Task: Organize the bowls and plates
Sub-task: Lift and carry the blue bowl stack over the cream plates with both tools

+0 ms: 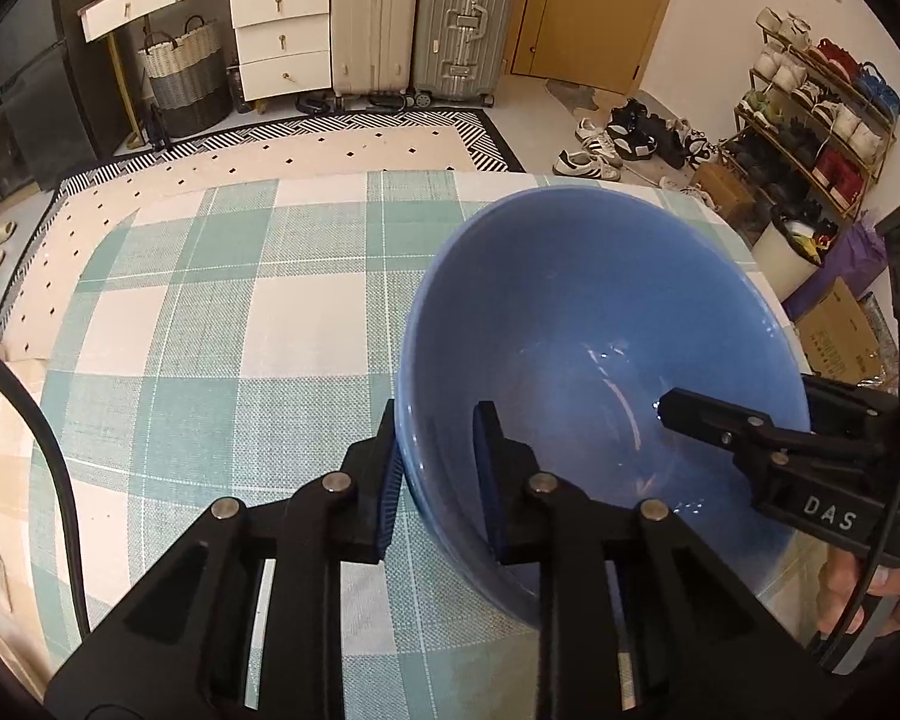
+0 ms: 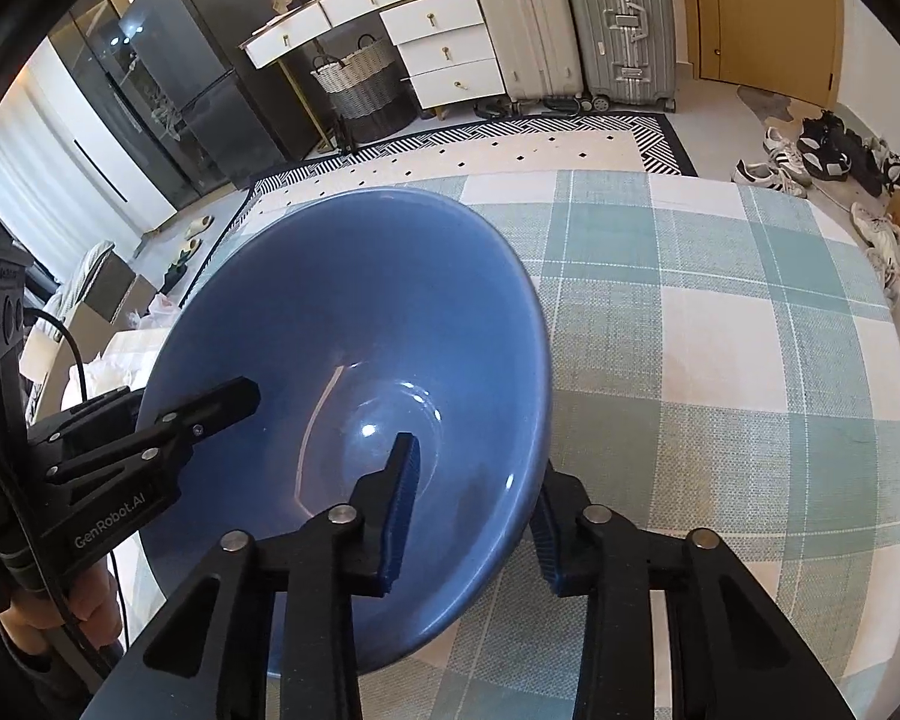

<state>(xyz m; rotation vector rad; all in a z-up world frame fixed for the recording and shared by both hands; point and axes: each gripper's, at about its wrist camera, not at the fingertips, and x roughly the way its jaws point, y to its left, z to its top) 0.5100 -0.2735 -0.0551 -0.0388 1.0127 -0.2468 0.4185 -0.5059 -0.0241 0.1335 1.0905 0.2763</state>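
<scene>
Left tool (image 1: 438, 474) clamped on bowl (image 1: 600, 324) near-left rim, 1 finger inside, 1 outside, blue bowl on checked worktop (image 1: 228, 312), right tool (image 2: 480, 504) straddling its opposite rim, grip there unclear

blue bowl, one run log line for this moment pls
object: blue bowl on checked tablecloth | left gripper: straddles left rim | right gripper: straddles right rim | bowl: empty
</scene>
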